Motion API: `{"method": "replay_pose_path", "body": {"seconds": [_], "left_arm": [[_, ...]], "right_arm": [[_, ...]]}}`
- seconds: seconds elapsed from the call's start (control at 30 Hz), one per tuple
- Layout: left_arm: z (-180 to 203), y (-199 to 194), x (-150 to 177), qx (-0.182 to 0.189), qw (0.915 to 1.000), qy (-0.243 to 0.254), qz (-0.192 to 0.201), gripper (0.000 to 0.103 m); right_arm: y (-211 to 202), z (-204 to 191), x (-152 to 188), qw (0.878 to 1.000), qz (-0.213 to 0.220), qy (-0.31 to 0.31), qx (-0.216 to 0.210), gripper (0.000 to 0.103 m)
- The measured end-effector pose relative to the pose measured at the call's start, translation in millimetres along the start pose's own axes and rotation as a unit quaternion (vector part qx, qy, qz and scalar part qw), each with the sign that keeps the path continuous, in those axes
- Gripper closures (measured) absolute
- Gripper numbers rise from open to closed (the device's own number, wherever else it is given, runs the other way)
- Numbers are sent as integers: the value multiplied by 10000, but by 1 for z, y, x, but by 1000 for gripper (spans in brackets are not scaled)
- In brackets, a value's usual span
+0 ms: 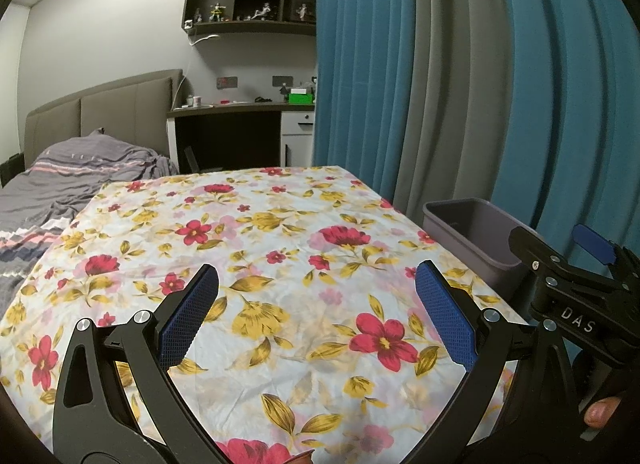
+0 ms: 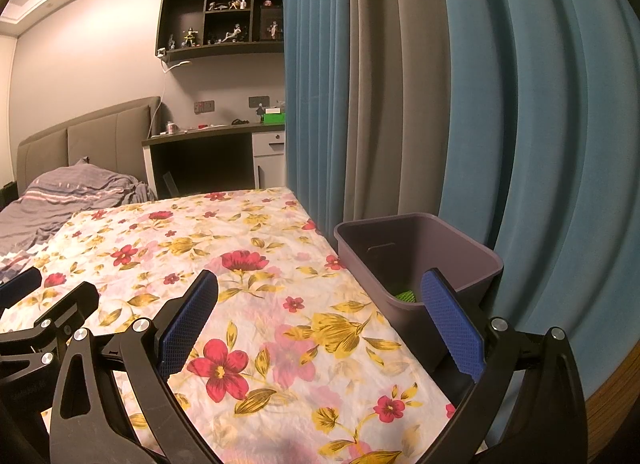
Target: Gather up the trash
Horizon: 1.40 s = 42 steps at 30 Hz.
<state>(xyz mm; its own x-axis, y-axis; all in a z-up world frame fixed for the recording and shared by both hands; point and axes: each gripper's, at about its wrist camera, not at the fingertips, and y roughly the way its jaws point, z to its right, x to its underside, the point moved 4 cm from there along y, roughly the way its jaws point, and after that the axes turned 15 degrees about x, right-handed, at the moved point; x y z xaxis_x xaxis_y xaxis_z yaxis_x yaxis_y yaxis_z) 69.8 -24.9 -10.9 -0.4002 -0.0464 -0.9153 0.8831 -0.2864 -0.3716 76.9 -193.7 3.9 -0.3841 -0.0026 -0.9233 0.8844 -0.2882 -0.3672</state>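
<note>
Collection appears finished: tablecloth (image 1: 280,264) bare, green item (image 2: 407,296) inside bin (image 2: 460,260) at table's right edge. Left gripper (image 1: 316,316) and right gripper (image 2: 320,324) spread, empty. Next: search remaining trash.

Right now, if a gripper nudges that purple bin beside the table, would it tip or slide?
The purple bin looks like thin plastic, holding only a green scrap, so it is probably light and slides easily. Pushed high on its rim, it may tip.
</note>
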Motion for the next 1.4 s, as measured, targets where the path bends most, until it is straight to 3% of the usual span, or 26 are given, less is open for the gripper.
{"method": "replay_pose_path", "body": {"seconds": [1.4], "left_arm": [[7, -4, -2, 49, 9999, 103, 52, 6]], "right_arm": [[-1, -1, 1, 10000, -9, 16, -14, 6]]}}
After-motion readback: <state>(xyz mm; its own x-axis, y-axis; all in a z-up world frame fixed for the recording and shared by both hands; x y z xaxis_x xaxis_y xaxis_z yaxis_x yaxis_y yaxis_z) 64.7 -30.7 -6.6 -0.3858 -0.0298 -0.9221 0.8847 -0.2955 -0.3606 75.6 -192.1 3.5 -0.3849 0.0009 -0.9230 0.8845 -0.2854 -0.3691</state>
